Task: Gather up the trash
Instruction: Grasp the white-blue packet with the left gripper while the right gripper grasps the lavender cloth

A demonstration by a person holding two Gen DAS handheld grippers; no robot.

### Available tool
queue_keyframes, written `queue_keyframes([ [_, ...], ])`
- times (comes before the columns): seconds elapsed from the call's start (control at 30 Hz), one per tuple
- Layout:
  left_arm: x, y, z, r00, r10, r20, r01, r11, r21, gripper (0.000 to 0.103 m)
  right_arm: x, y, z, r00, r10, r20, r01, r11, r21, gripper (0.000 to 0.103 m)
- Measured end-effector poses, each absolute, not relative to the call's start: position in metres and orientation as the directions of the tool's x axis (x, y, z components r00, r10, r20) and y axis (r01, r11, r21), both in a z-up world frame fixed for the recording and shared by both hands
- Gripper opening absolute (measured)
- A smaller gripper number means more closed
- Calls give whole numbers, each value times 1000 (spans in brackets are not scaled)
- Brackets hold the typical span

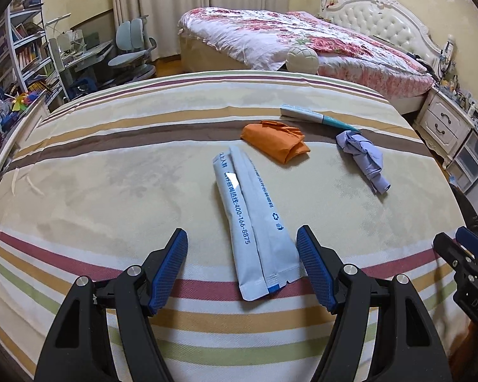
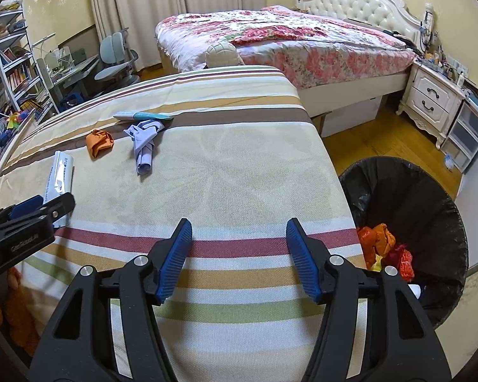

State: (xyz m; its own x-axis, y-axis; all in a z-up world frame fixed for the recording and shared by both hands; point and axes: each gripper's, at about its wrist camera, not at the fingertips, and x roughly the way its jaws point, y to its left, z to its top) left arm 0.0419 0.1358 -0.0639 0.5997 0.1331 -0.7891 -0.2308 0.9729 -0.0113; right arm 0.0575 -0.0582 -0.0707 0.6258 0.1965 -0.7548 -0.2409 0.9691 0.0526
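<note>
A long pale blue-grey wrapper [image 1: 255, 222] lies on the striped cloth, its near end between the open fingers of my left gripper [image 1: 242, 238]. Beyond it lie a crumpled orange paper [image 1: 275, 141], a crumpled lilac paper [image 1: 365, 159] and a white-and-teal box [image 1: 315, 115]. My right gripper [image 2: 239, 232] is open and empty above the cloth, to the right. The wrapper [image 2: 60, 175], orange paper [image 2: 99, 143], lilac paper [image 2: 145, 145] and box [image 2: 143, 115] show in the right wrist view. A black-lined bin [image 2: 436, 210] holding orange and red trash stands at the cloth's right edge.
The striped cloth [image 1: 111, 175] covers a table-like surface. Behind it stands a bed with a floral cover [image 1: 302, 38], a white nightstand [image 2: 433, 98] to its right, and a desk with a grey chair [image 1: 133, 51] and bookshelves at the left.
</note>
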Motion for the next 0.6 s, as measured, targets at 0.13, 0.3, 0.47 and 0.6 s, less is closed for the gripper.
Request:
queue_keyframes([
  [0.13,40,139,-62,608,104,-787,-214,976,-36,69,57,-54,-71,623,189,-759,-251,967,36,60],
  [0.3,45,135,-62,622,92,-778,-178,984,-27,50,56,-44,-72,618,186,-764,-274,962,13,60],
  [0.47,45,136,-62,633,80,-770,-150,989,-20,39,61,-32,-71,609,196,-769,-298,955,7,60],
  [0.6,43,142,-61,639,75,-766,-152,988,-30,37,64,-17,-72,602,205,-772,-324,946,-2,60],
])
